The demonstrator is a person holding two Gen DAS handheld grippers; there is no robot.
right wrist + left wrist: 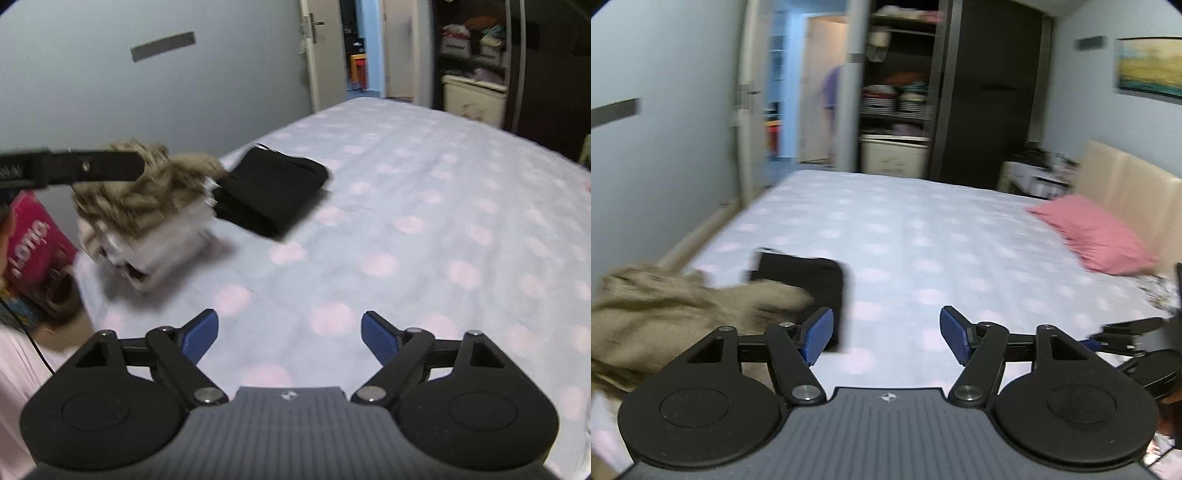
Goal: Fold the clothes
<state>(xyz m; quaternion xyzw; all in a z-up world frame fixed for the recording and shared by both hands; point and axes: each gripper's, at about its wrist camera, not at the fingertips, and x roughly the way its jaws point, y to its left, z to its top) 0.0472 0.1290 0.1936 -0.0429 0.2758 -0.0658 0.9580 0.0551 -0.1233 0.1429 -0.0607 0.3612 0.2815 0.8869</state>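
Observation:
A crumpled tan garment (147, 188) lies on top of a stack of white folded clothes (173, 240) at the near left corner of the bed. Just beyond it a black folded garment (273, 188) rests flat on the sheet. In the left wrist view the tan garment (665, 314) fills the lower left and overlaps the black garment (812, 280). My left gripper (886, 336) is open and empty, to the right of the tan garment. My right gripper (288, 339) is open and empty above bare sheet, nearer than the stack. Both views are blurred.
The bed (923, 229) has a pale sheet with pink dots. A pink pillow (1097, 236) lies against the beige headboard (1126, 177). A pink box (33, 236) stands off the bed's left corner. An open wardrobe (897, 92) and a doorway (812, 92) lie beyond the bed.

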